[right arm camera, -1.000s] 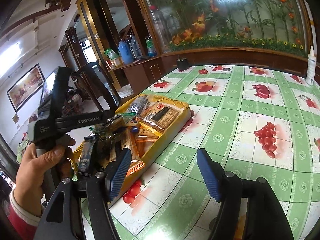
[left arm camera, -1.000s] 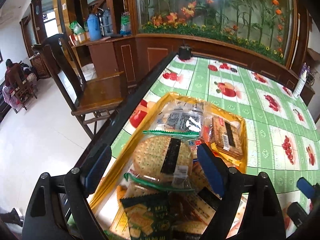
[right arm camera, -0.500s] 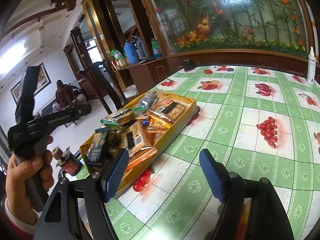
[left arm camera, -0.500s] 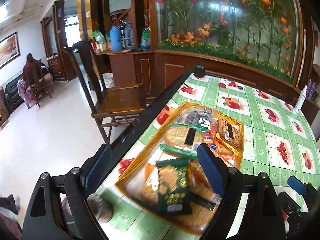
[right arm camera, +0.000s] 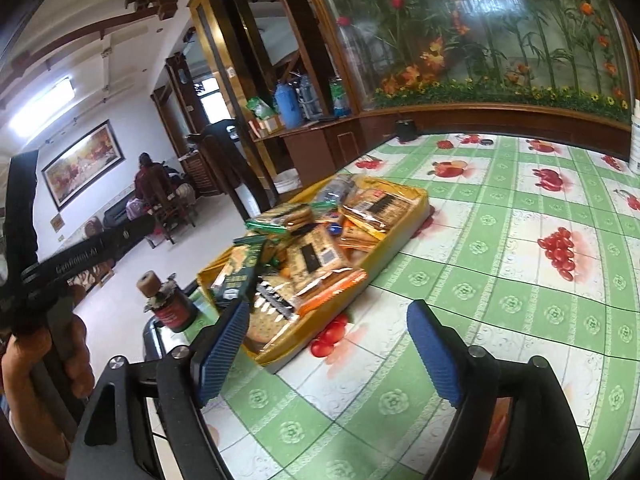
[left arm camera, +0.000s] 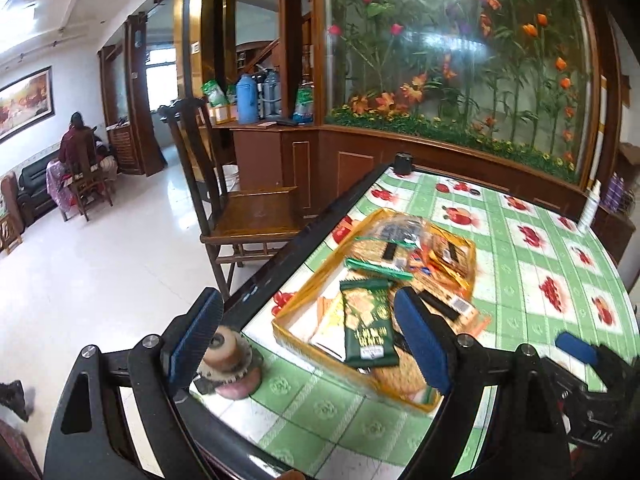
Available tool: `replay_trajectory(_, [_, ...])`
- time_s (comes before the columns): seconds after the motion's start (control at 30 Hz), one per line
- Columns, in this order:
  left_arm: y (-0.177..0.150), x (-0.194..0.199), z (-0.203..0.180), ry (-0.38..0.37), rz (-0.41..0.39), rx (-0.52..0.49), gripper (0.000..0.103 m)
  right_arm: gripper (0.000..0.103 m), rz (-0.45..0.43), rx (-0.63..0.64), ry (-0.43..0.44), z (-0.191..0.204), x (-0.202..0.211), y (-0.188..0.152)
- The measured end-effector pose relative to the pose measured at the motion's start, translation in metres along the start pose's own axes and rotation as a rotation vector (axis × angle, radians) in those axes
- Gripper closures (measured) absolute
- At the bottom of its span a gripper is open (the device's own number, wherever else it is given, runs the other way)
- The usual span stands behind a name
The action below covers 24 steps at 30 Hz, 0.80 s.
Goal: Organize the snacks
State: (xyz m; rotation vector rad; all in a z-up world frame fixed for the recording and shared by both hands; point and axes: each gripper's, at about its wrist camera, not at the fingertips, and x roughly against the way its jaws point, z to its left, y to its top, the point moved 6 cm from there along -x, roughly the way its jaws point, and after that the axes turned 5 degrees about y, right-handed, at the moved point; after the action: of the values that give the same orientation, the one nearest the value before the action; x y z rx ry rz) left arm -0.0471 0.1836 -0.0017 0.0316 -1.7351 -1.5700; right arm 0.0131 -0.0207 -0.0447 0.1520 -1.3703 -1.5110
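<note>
A yellow tray (left arm camera: pixel 288 330) heaped with snack packets stands near the table's left edge; it also shows in the right wrist view (right arm camera: pixel 418 204). A green cracker packet (left arm camera: pixel 366 326) lies on top at its near end, and round cracker packs (left arm camera: pixel 376 250) lie further back. My left gripper (left arm camera: pixel 308 340) is open and empty, held back above the tray's near end. My right gripper (right arm camera: pixel 328 348) is open and empty, above the table to the right of the tray's near corner.
A small jar with a cork top (left arm camera: pixel 228 364) stands at the table's near left corner, also in the right wrist view (right arm camera: pixel 168 304). A wooden chair (left arm camera: pixel 248 216) stands left of the table. A black cup (left arm camera: pixel 403 163) sits at the far edge. A white bottle (right arm camera: pixel 635 136) stands far right.
My left gripper has pulled back and up from the tray, so the whole tray and the jar now show. My right gripper has drawn back slightly. Both stay open.
</note>
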Motion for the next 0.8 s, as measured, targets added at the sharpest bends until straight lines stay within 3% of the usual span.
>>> replay_trajectory(0.2, [-0.012,0.018,-0.005,0.048,-0.047,-0.068,0.015,0.015,0.034,0.115,0.096,0.027,-0.005,0.002])
replay_trajectory(0.43, [-0.022,0.028,0.002,0.061,-0.047,-0.064,0.015,0.012,0.069,0.24,0.165,0.044,-0.015,0.013])
replay_trajectory(0.8, [-0.027,0.03,0.01,0.059,-0.03,-0.032,0.015,0.011,0.141,0.373,0.167,0.046,-0.039,0.019])
